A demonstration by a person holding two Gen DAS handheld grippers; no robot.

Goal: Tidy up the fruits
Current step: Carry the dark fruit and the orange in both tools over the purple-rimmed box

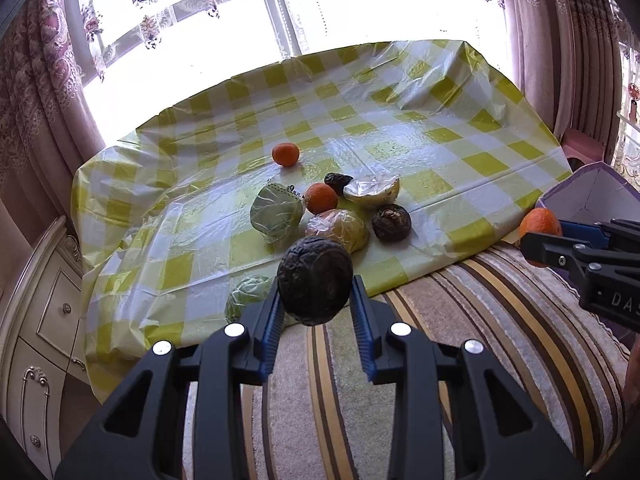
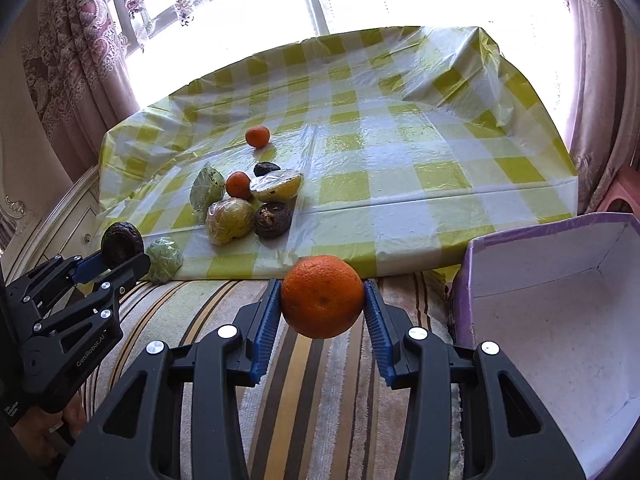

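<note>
Right gripper (image 2: pixel 323 298) view alone shows the purple box's (image 2: pixel 560 280) white inside.

Yellow-and-white checked plastic sheet (image 2: pixel 360 168) taken as landmark; wrinkled, glossy, far right corner puckered upward. Nearer than its front edge: striped fabric surface (image 2: pixel 304 380), bands of brown, beige and gold. Beyond its far edge: bright window (image 1: pixel 224 20) with lace valance of floral motifs. Pink patterned curtains (image 1: pixel 36 92) hang left and right of it. Left of the sheet: cream cabinet (image 1: pixel 44 344) with ornate handles.
</note>
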